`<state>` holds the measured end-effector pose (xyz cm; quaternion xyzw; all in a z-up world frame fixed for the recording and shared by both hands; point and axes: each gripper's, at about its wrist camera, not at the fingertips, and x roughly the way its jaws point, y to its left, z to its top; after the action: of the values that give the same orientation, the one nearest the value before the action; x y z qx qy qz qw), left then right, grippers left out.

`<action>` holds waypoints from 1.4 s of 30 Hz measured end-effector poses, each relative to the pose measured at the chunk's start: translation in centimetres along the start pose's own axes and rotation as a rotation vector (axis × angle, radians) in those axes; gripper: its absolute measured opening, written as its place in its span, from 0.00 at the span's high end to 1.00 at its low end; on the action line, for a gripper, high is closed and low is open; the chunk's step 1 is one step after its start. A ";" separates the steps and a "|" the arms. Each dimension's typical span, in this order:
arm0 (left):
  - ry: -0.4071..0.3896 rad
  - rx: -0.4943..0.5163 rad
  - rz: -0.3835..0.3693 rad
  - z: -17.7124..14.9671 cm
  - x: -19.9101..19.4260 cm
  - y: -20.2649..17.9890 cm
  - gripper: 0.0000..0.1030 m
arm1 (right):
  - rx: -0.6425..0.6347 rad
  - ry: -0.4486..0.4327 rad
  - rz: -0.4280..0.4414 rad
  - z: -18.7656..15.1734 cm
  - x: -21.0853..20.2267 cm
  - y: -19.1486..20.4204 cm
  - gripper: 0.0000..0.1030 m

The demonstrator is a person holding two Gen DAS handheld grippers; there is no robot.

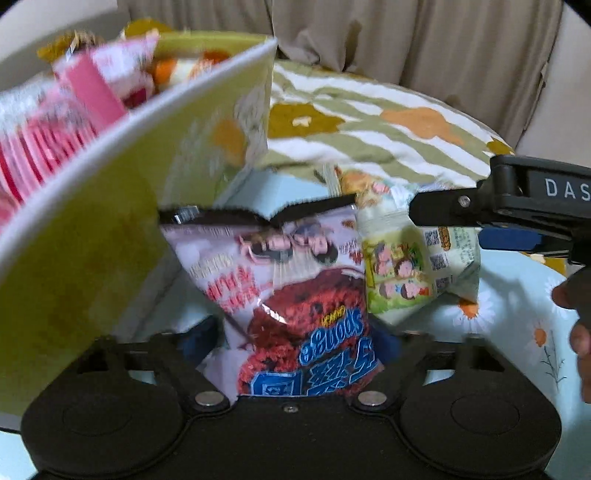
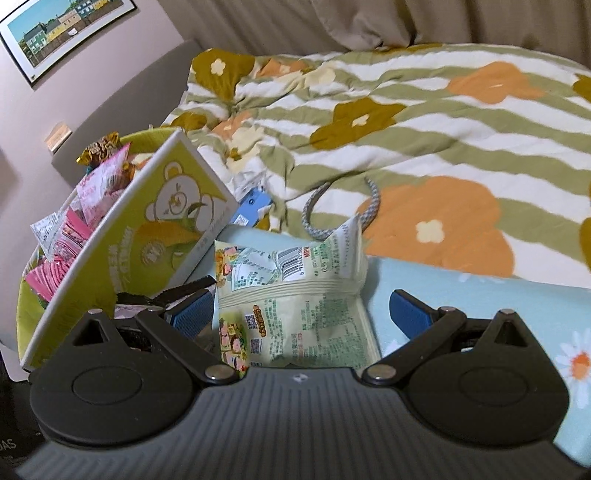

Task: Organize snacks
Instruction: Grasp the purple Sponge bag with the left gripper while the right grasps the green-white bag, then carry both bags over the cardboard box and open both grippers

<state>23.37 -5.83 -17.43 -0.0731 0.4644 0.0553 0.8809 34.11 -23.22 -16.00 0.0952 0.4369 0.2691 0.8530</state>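
My left gripper (image 1: 299, 343) is shut on a purple sponge-cake snack bag (image 1: 284, 280) with a red cake picture, held just right of a yellow-green snack box (image 1: 122, 206). The box holds pink packets (image 1: 77, 110) and shows in the right wrist view (image 2: 147, 240) with a bear print. My right gripper (image 2: 301, 314) is open, its blue pads either side of a pale green cartoon snack bag (image 2: 295, 295) lying on the light blue sheet. That bag (image 1: 413, 266) and the right gripper (image 1: 480, 210) show in the left wrist view.
A light blue daisy-print sheet (image 2: 480, 306) covers the near bed. A striped flower quilt (image 2: 406, 129) lies behind, with a grey braided cord (image 2: 314, 214) and a blue item (image 2: 251, 206) on it. A picture (image 2: 62, 33) hangs on the wall.
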 end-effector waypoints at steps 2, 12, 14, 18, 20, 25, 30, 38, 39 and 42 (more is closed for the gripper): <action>0.003 -0.005 -0.009 -0.1 0.0 0.3 0.26 | 0.004 0.013 0.010 -0.1 0.7 -0.2 0.00; 0.016 0.034 -0.022 -0.3 -0.6 0.1 0.36 | 0.018 0.045 0.038 -0.5 2.3 -0.5 0.00; 0.017 0.042 -0.019 -0.4 -0.8 0.1 0.36 | 0.014 0.045 0.045 -0.5 2.6 -0.4 0.00; 0.014 0.066 -0.007 -0.7 -1.1 0.3 0.37 | 0.011 0.044 0.054 -0.4 3.1 -0.3 0.00; 0.012 0.072 -0.002 -0.8 -1.2 0.3 0.37 | 0.002 0.038 0.055 -0.4 3.3 -0.2 0.00; 0.012 0.083 -0.006 -1.0 -1.2 0.4 0.37 | -0.046 0.032 0.034 -0.4 3.6 0.5 0.02; -0.007 0.090 -0.013 -1.0 -1.8 0.3 0.37 | -0.038 0.025 0.048 -0.7 2.8 0.6 0.15; -0.060 0.129 -0.046 -1.2 -5.0 -0.4 0.37 | -0.022 -0.051 -0.001 -1.4 -1.1 1.3 0.18; -0.070 0.131 -0.051 -1.2 -5.6 -0.5 0.37 | -0.021 -0.062 -0.004 -1.4 -1.7 1.4 0.18; -0.105 0.132 -0.073 -1.0 -7.8 -0.3 0.37 | -0.013 -0.090 -0.011 -1.6 -3.8 2.1 0.18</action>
<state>18.17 -6.53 -11.51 -0.0288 0.4172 -0.0037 0.9084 30.25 -23.60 -13.47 0.0990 0.3970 0.2626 0.8739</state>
